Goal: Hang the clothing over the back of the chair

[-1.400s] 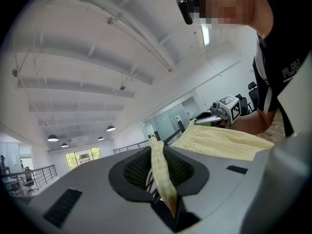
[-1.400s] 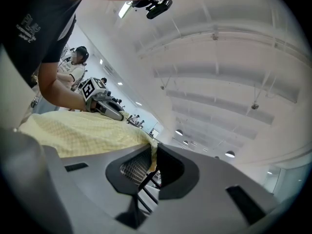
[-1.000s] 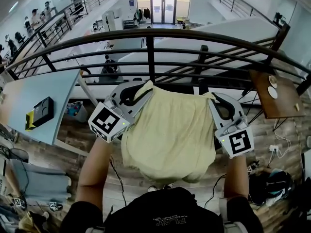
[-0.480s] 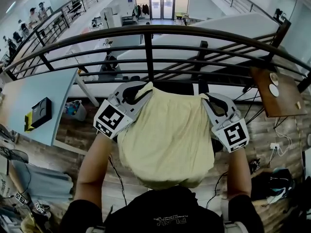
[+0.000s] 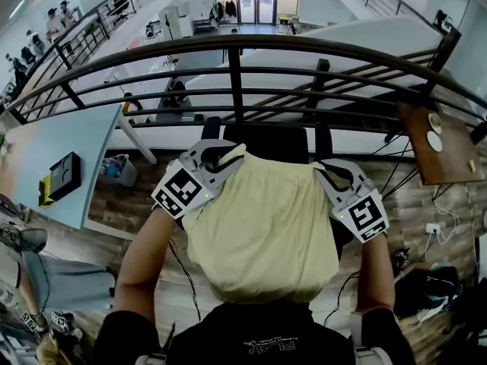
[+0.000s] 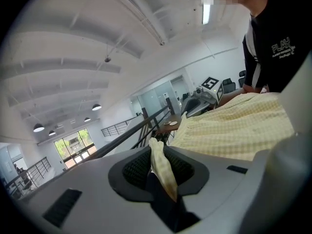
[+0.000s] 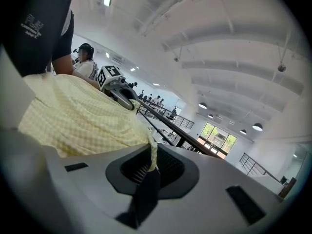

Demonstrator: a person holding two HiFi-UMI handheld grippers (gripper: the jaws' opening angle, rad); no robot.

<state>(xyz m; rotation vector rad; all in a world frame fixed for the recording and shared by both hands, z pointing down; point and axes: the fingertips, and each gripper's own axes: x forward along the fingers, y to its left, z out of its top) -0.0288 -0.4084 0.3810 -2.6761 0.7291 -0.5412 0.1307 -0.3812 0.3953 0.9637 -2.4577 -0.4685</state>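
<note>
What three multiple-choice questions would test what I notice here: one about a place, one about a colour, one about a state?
1. Where is the black chair?
A) behind the person
B) just beyond the garment, before the railing
C) out of sight

2. What colour is the garment?
A) red
B) navy
C) pale yellow

3. How is the garment held?
A) the left claw and the right claw are each shut on a top corner
B) by the left claw only
C) neither claw touches it

Answers:
1 B, the chair's back shows between the cloth and the railing.
2 C, pale yellow checks show in every view.
3 A, each gripper view shows cloth pinched between the jaws.
</note>
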